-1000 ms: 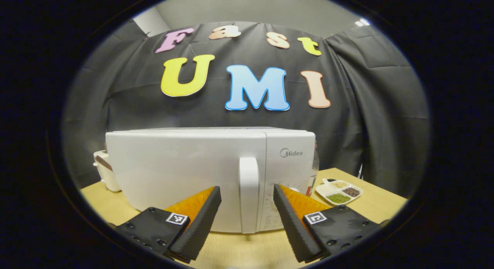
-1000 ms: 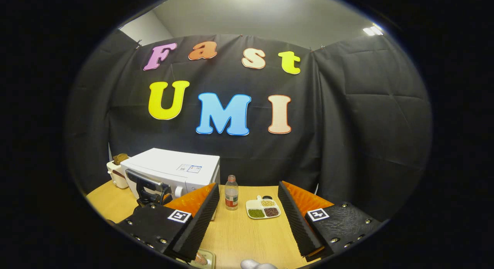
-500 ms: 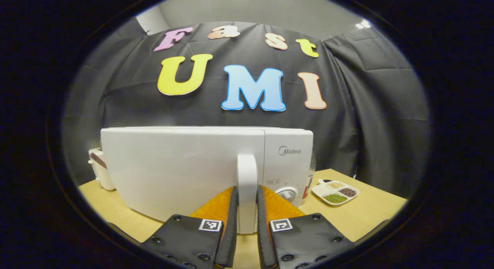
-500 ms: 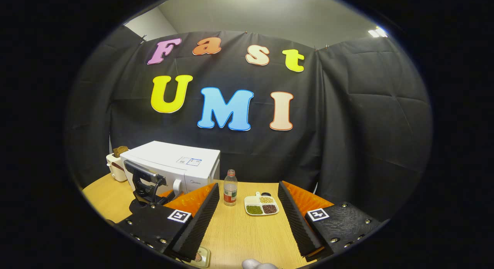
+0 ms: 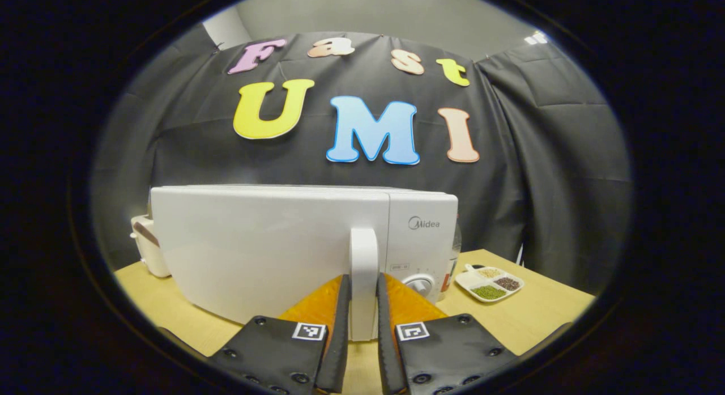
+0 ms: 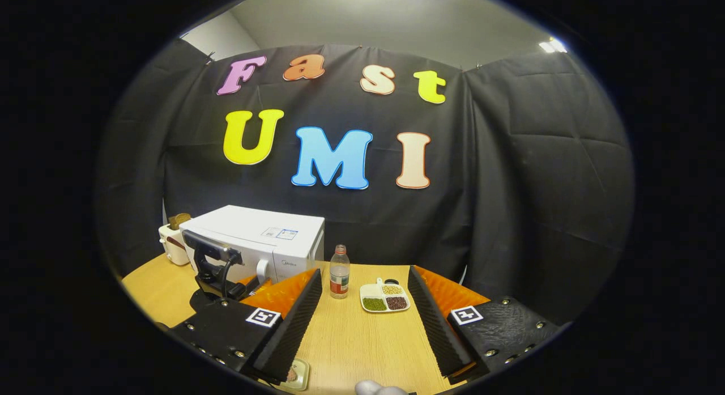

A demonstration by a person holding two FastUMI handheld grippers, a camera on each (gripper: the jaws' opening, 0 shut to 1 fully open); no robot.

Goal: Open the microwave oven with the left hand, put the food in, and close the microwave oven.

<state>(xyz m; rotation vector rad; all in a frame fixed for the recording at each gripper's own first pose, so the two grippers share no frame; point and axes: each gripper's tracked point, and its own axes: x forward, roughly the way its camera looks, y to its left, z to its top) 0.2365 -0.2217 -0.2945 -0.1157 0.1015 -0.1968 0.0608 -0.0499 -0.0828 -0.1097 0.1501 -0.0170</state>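
My left gripper (image 5: 362, 321) has its fingers (image 5: 341, 327) closed on the door handle (image 5: 363, 270) of the microwave oven (image 5: 272, 242). The handle stands tall, straight up and down, right between them. I think I must pull it toward me. My right gripper (image 6: 365, 321) hangs open over the surface (image 6: 362, 344), well apart from the oven.

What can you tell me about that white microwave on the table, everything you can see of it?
The boxy white microwave oven stands upright on the pale wooden table, its door shut. A tall white vertical handle sits between the plain door and a narrow control strip with a round dial. The left gripper has its jaws closed on that handle. A sticker lies on its flat top.
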